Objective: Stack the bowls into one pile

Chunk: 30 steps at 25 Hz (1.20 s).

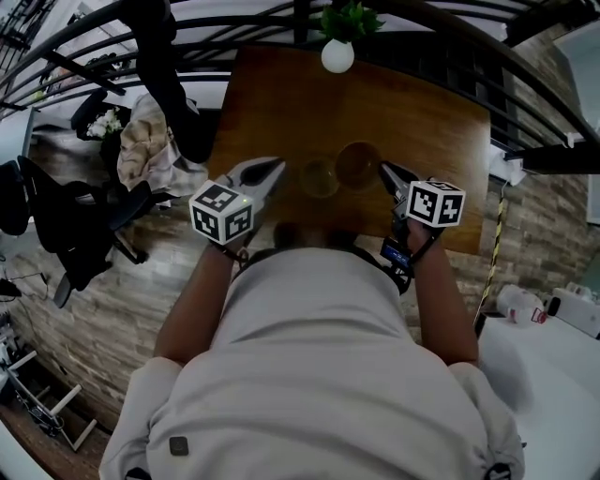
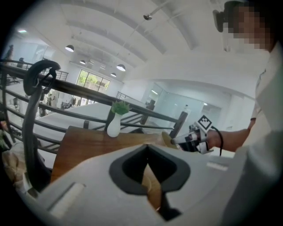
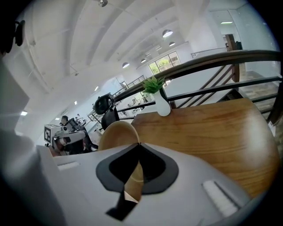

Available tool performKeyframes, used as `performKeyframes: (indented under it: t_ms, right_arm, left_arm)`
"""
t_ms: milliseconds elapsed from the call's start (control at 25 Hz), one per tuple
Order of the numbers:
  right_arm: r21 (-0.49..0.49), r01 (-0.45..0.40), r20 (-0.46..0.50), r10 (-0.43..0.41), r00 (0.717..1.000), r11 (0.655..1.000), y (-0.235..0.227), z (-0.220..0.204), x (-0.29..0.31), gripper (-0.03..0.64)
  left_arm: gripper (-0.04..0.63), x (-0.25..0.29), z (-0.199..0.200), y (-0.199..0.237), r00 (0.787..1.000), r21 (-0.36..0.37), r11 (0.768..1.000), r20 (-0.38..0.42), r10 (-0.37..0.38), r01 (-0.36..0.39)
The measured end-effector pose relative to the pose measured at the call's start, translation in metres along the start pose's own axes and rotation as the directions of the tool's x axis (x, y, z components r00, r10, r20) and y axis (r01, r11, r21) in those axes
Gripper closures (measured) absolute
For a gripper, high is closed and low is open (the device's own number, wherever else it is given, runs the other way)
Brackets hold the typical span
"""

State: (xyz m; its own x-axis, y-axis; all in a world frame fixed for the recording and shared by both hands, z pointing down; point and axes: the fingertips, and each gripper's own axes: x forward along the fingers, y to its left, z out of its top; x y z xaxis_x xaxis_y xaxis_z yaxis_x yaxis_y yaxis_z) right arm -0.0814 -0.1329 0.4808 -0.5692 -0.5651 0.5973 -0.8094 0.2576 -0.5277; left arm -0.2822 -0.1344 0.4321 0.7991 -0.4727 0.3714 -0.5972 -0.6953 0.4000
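- on the near side of the white vase (image 1: 337, 54), over the wooden table (image 1: 272, 103), both grippers are up at once, each with a bowl
- left gripper (image 1: 274, 172) sits nearer than the vase and a bit to its left in the head view. its jaws are pressed in on the rim of the left bowl (image 1: 319, 178), and its own view shows a thin tan wall wedged right where the tips meet
- right gripper (image 1: 388, 174) is nearer than the vase and off to its right. its jaws are clamped on the rim of the right bowl (image 1: 358, 164), with only that wall between them
- the two bowls sit side by side between the grippers, straight down from the vase in the head view. they're very close together, can't tell if they touch
- right bowl is tipped up: in the right gripper view its round tan body rises above the jaws, left of the vase
- in the left gripper view the right gripper and the edge of its bowl show to the right of the vase
- no view settles whether either bowl rests on the table
- vase has a green sprig (image 1: 349, 19) in it and stands at the table's far edge, with a dark railing (image 3: 212, 63) right behind it
- left of the vase, off the table, there's a black office chair (image 1: 66, 225) and a bundle of pale cloth (image 1: 150, 150)
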Motion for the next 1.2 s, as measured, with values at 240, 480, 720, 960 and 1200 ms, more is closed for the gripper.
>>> performKeyframes:
  t_ms: [240, 480, 720, 960, 1200]
  right_arm:
    - [0.016, 0.018, 0.008, -0.018, 1.000, 1.000, 0.044, -0.024, 0.018, 0.601]
    - [0.027, 0.027, 0.005, -0.027, 1.000, 0.999, 0.067, -0.037, 0.029, 0.603]
    - [0.026, 0.035, 0.014, -0.036, 0.999, 0.999, 0.065, -0.032, 0.028, 0.601]
    - [0.023, 0.030, 0.005, -0.030, 1.000, 0.999, 0.062, -0.027, 0.035, 0.601]
    - [0.028, 0.029, -0.032, -0.028, 0.999, 0.999, 0.042, -0.025, 0.039, 0.601]
  left_arm:
    - [0.591, -0.047, -0.013, 0.018, 1.000, 0.008, 1.000, -0.005, -0.022, 0.022]
    - [0.591, -0.062, -0.015, 0.025, 0.998, 0.017, 0.998, -0.005, -0.056, 0.056]
    - [0.591, -0.057, -0.012, 0.025, 0.998, 0.023, 0.997, -0.009, -0.070, 0.070]
    - [0.591, -0.049, -0.009, 0.030, 0.997, 0.027, 0.997, -0.021, -0.074, 0.075]
    - [0.591, -0.027, -0.008, 0.028, 0.995, 0.001, 0.996, -0.035, -0.092, 0.092]
